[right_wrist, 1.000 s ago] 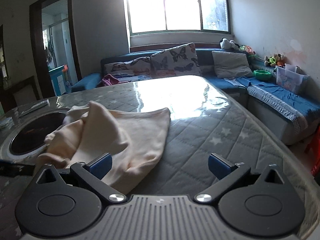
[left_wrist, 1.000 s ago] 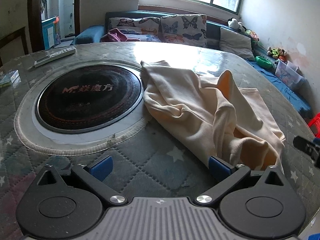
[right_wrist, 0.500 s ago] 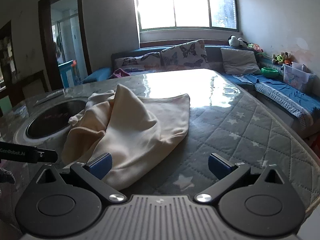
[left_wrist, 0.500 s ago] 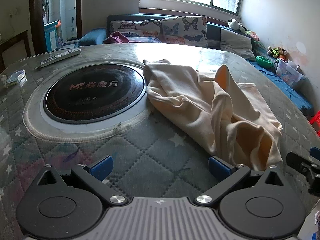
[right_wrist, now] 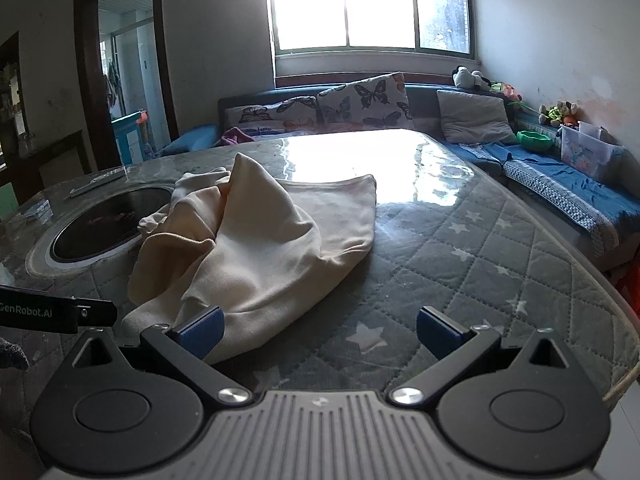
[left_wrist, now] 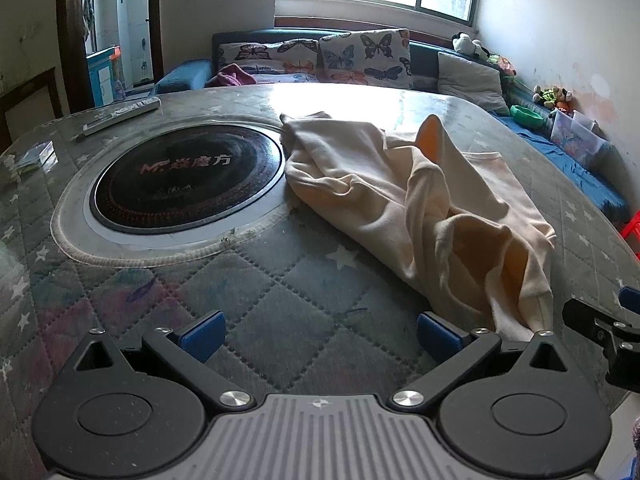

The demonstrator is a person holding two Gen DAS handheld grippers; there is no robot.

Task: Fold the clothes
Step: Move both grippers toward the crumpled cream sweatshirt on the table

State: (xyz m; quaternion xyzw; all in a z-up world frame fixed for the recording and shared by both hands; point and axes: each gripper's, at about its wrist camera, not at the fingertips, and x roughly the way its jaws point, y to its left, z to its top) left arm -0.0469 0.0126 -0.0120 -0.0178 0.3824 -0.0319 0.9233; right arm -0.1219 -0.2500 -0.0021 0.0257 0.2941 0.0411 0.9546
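Observation:
A cream garment (left_wrist: 424, 200) lies crumpled on the quilted table, right of the black round hob (left_wrist: 188, 172). It also shows in the right wrist view (right_wrist: 256, 248), bunched up with one peak raised. My left gripper (left_wrist: 320, 334) is open and empty over bare quilt, its right finger close to the garment's near corner. My right gripper (right_wrist: 318, 330) is open and empty, its left finger (right_wrist: 200, 330) just at the garment's near hem. Each gripper shows at the edge of the other's view.
The table (right_wrist: 480, 264) has a grey star-quilted cover under glass. A remote (left_wrist: 120, 114) and a small packet (left_wrist: 36, 156) lie at the far left. A sofa with butterfly cushions (right_wrist: 352, 100) and blue-covered bench (right_wrist: 568, 188) stand behind and right.
Both grippers have drawn back toward the near table edge and shifted a little. The garment has not moved. Both stay open.

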